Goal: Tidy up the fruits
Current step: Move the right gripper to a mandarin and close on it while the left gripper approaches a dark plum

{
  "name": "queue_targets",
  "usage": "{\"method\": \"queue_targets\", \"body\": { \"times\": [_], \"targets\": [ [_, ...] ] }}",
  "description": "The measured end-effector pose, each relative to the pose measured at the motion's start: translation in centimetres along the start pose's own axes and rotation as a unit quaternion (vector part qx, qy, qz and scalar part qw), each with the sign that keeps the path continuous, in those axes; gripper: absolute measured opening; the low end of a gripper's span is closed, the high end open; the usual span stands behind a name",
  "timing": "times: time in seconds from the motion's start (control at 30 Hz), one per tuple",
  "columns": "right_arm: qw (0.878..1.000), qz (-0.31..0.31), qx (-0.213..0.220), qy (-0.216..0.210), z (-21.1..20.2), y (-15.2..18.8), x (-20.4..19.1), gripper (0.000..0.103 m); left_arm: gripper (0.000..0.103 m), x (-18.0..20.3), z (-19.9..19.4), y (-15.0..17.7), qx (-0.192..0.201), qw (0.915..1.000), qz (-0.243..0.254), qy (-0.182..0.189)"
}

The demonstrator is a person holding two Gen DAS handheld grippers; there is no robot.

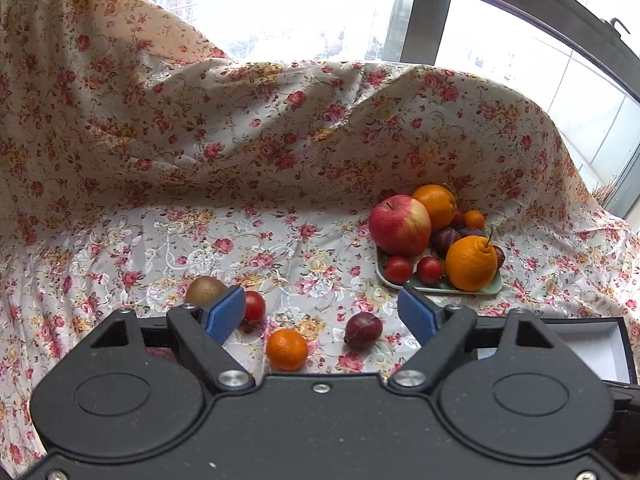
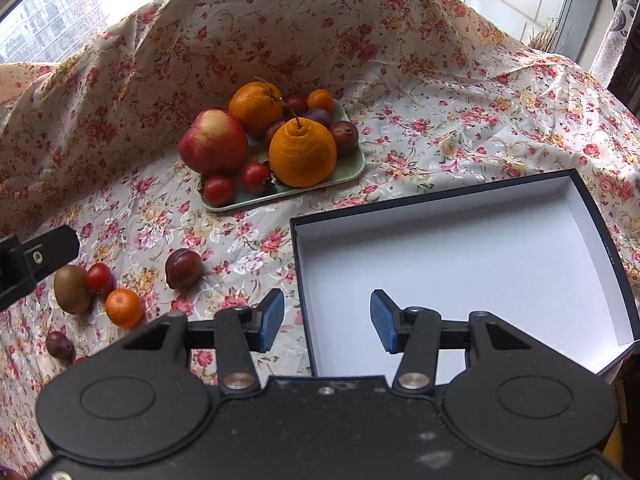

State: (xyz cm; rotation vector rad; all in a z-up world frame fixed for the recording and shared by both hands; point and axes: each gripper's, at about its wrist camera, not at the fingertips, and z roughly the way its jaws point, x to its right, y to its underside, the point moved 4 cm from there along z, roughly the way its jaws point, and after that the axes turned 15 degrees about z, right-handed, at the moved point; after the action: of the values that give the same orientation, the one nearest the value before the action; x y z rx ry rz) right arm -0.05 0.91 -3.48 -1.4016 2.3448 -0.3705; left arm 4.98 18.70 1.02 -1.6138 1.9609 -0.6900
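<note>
Left gripper [image 1: 322,314] hangs over the loose fruit with its fingers spread as wide as they go and nothing between the pads, so we are between picks, lining up the next one. Starting at the left in the right wrist view: a small dark plum [image 2: 59,345] at about eight o'clock, then the kiwi [image 2: 72,289], a cherry tomato [image 2: 99,278] touching it, and a small mandarin [image 2: 124,307] just beside both. Further right sits a lone plum [image 2: 183,268], apart from that cluster, all of them on the flowered cloth [image 2: 440,120] over the desk. My read: the mandarin or the lone plum is the nearest candidate for the left gripper, and the move calls for a drop straight down with the pads straddling round, roll-prone fruit. Up at eleven o'clock the green tray [image 2: 352,172] is heaped: a big apple [image 2: 214,146], two large oranges [image 2: 302,152], a small mandarin at the back, several dark plums and two cherry tomatoes at the front rim. Over on the right, the dark box [image 2: 600,216] with its white lining holds nothing that shows. The right gripper [image 2: 327,320] hovers at the box's near left corner, fingers parted and holding nothing.
</note>
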Motion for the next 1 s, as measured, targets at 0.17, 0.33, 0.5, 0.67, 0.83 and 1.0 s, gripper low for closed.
{"method": "queue_targets", "body": {
  "times": [0.17,0.33,0.5,0.67,0.83,1.0],
  "targets": [
    [1.000,-0.022,-0.002,-0.021,0.6,1.0,-3.6,0.051,0.085,-4.5,1.1,1.2,-0.044,0.9984,-0.033,-0.013],
    [0.998,-0.041,-0.033,-0.036,1.9,2.5,-6.4,0.051,0.084,-8.2,1.7,2.5,-0.072,0.9950,-0.064,-0.027],
    [0.996,-0.062,-0.045,-0.039,2.4,3.8,-8.7,0.051,0.082,-11.0,2.0,3.7,-0.089,0.9913,-0.085,-0.045],
    [0.995,-0.059,-0.067,-0.040,3.5,4.7,-10.0,0.051,0.080,-13.0,2.3,4.8,-0.105,0.9882,-0.089,-0.068],
    [0.995,-0.047,-0.086,-0.038,4.7,5.3,-11.3,0.051,0.079,-14.4,2.9,5.8,-0.123,0.9864,-0.083,-0.071],
    [0.993,-0.028,-0.099,-0.052,5.5,5.6,-12.6,0.051,0.078,-15.5,3.5,6.5,-0.141,0.9839,-0.072,-0.083]
  ]
}}
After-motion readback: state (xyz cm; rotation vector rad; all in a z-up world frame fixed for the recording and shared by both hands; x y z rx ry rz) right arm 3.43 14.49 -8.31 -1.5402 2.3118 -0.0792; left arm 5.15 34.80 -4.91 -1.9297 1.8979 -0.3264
